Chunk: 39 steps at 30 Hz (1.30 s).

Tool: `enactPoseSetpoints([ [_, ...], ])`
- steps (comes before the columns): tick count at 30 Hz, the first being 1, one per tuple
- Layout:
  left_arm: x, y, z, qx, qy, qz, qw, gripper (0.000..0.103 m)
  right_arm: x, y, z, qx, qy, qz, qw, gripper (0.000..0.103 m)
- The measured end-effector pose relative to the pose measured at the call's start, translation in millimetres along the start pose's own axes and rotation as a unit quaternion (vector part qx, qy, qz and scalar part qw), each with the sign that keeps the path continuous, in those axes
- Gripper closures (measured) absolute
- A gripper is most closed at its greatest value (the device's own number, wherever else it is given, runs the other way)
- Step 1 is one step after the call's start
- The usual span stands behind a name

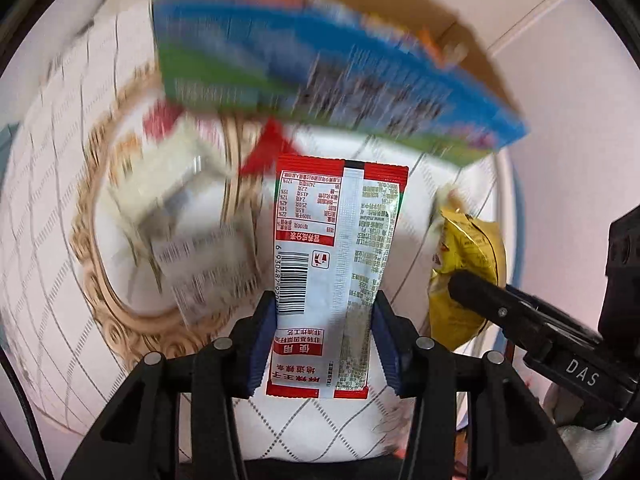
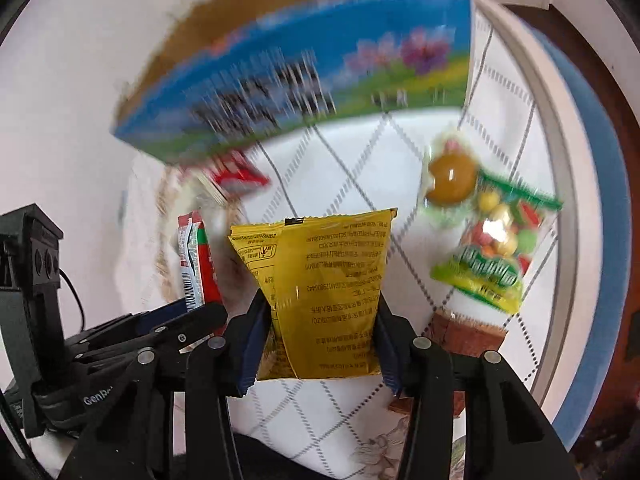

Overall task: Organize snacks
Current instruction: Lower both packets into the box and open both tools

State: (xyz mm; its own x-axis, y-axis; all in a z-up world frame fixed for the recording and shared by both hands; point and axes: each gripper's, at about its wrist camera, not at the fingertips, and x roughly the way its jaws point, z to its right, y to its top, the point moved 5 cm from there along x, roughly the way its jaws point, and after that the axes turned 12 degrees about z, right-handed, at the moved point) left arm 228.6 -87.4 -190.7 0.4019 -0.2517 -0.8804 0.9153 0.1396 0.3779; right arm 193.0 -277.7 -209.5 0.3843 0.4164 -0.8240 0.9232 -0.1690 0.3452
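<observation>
My left gripper is shut on a red and white snack packet, its printed back facing the camera, held above the table. My right gripper is shut on a yellow snack bag, also lifted. The two grippers hang side by side: the yellow snack bag and the right gripper's black finger show at the right of the left wrist view, and the red and white snack packet at the left of the right wrist view. A blue and green cardboard box stands open behind them, blurred.
A round table with a white quilted cloth lies below. On it are a clear bag of coloured candies, a jelly cup, a red packet, a brown block and blurred white packets. The table's blue rim curves at right.
</observation>
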Motion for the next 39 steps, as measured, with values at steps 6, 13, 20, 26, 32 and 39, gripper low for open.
enactPoseSetpoints([
  [6, -31, 66, 9, 0.005, -0.027, 0.038, 0.9989, 0.059, -43, 60, -24, 0.002, 0.031, 0.069, 0.997, 0.053],
  [13, -24, 158, 8, 0.024, 0.004, 0.059, 0.998, 0.059, -43, 135, -40, -0.002, 0.032, 0.108, 0.994, 0.053],
  [20, 32, 225, -23, 0.012, 0.059, 0.005, 0.9982, 0.059, 17, 175, -64, 0.001, 0.024, 0.083, 0.996, 0.053],
  [26, 80, 236, -45, 0.013, 0.093, -0.052, 0.9943, 0.059, 72, 187, -71, 0.007, 0.01, 0.046, 0.999, 0.053],
  [32, 104, 231, -58, 0.005, 0.1, -0.082, 0.9916, 0.059, 110, 185, -67, 0.012, 0.003, 0.015, 1.0, 0.052],
  [39, 113, 225, -63, 0.001, 0.097, -0.098, 0.9904, 0.057, 133, 181, -72, 0.008, 0.023, -0.004, 1.0, 0.051],
])
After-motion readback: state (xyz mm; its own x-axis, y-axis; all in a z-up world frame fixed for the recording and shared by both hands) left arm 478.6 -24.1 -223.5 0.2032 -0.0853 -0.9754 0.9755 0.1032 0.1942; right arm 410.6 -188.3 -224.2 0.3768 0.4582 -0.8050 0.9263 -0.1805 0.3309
